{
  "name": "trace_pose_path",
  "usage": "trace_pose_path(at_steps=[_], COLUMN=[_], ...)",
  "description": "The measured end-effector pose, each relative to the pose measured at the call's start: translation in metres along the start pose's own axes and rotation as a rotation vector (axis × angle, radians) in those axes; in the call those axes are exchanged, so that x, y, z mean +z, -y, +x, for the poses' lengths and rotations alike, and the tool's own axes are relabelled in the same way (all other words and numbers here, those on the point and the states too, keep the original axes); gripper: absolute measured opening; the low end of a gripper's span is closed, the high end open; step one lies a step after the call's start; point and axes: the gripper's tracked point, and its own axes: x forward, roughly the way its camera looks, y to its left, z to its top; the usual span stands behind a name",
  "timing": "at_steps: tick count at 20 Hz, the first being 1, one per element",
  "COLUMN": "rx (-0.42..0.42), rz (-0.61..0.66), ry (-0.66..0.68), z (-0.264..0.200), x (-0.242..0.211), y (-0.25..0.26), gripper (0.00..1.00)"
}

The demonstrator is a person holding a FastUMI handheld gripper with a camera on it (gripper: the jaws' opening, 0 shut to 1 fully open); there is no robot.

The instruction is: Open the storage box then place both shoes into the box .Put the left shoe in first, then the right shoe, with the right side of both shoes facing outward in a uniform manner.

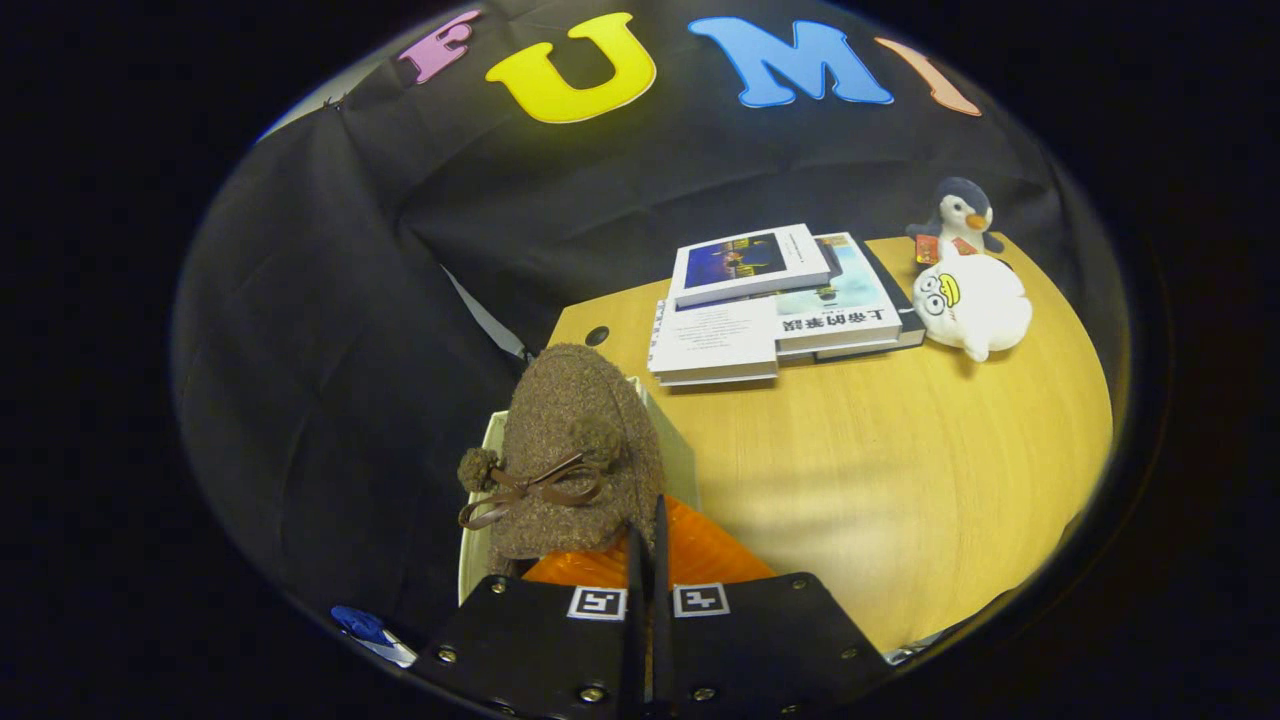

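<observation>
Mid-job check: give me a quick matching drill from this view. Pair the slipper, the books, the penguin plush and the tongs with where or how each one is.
Things:
1. brown slipper
2. stack of books
3. penguin plush
4. tongs

Places or states:
A. beyond the white plush, at the table's far edge
B. closed tight on a thin edge of the slipper
C. lifted just ahead of the fingers, bow facing the camera
D. on the wooden table, beside the white plush

Pairs: 1-C, 2-D, 3-A, 4-B
</observation>
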Motion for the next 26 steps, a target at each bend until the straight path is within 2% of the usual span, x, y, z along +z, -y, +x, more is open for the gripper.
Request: trace_pose_path(at_steps=[8,9,11,12,13,15,21,26], rx=[-0.041,-0.047,-0.025,-0.014,-0.019,-0.027,-0.012,-0.087], rz=[0.013,0.01,-0.022,-0.031,-0.042,-0.078,-0.095,-0.127], ry=[-0.012,-0.002,0.033,0.056,0.082,0.137,0.263,0.333], z=[0.04,0.046,0.04,0.037,0.03,0.012,-0.043,-0.081], x=[-0.022,-0.022,-0.017,-0.011,-0.005,0.013,0.057,0.082], y=[-0.024,-0.024,-0.031,-0.033,-0.033,-0.03,-0.013,0.038], gripper=[0.03,0.15,0.55,0.6,0.81,0.99,0.98,0.98])
